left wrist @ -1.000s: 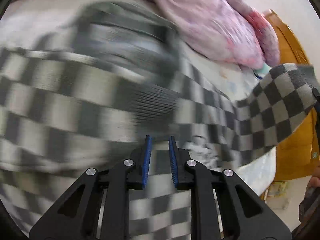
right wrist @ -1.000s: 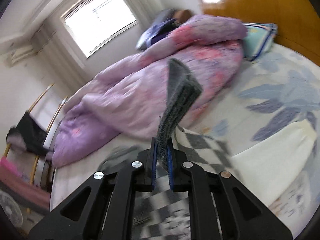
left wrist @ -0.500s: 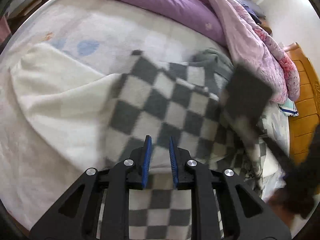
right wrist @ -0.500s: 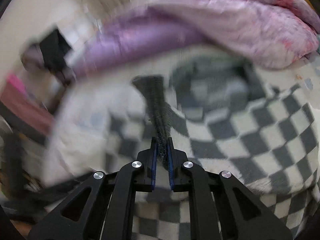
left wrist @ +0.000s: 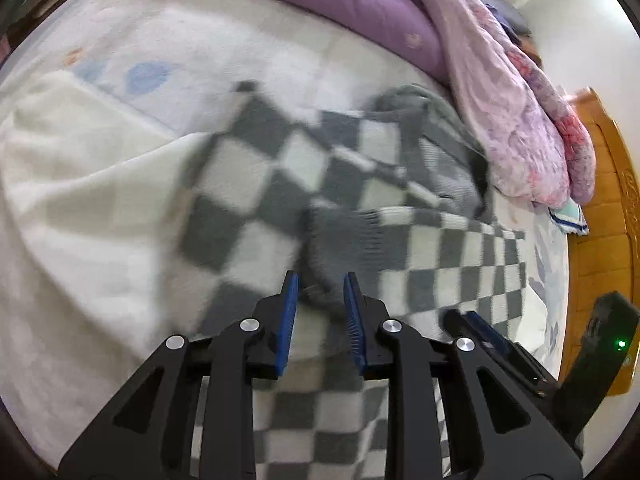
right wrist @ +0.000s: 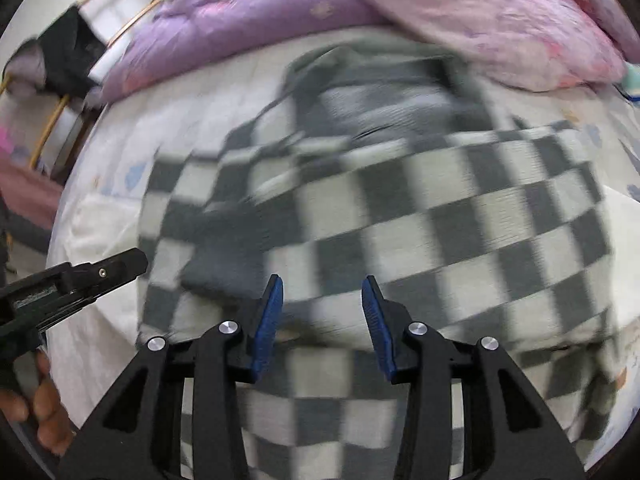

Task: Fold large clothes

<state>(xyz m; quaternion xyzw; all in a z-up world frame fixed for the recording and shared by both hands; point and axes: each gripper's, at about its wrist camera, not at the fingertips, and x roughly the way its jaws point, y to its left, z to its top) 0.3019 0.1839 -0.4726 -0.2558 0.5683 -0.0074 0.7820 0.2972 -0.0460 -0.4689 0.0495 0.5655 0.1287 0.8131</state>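
A grey-and-white checkered sweater [left wrist: 256, 200] [right wrist: 440, 220] lies spread on the bed. One sleeve is folded across its body, and the sleeve's grey cuff [left wrist: 340, 240] [right wrist: 224, 260] rests on the checks. My left gripper [left wrist: 320, 304] points down at the sweater. Its jaws are opening, with the cuff's end lying loose between the blue pads. My right gripper [right wrist: 322, 308] hovers over the body, also opening, with nothing between its fingers; the cuff lies just to its left. Each gripper shows at the edge of the other's view: the right gripper [left wrist: 468, 324] and the left gripper [right wrist: 100, 270].
A heaped purple and pink quilt [left wrist: 360, 12] [right wrist: 260, 12] borders the far side of the bed. A cream blanket [left wrist: 80, 200] lies under the sweater on the left. The wooden headboard [left wrist: 612, 184] stands at the right. A rack with dark clothes [right wrist: 68, 60] stands beyond the bed.
My right gripper swung the sleeve over the sweater's body, came down and let go of the cuff, and its jaws spread apart. The left gripper moved across the sweater.
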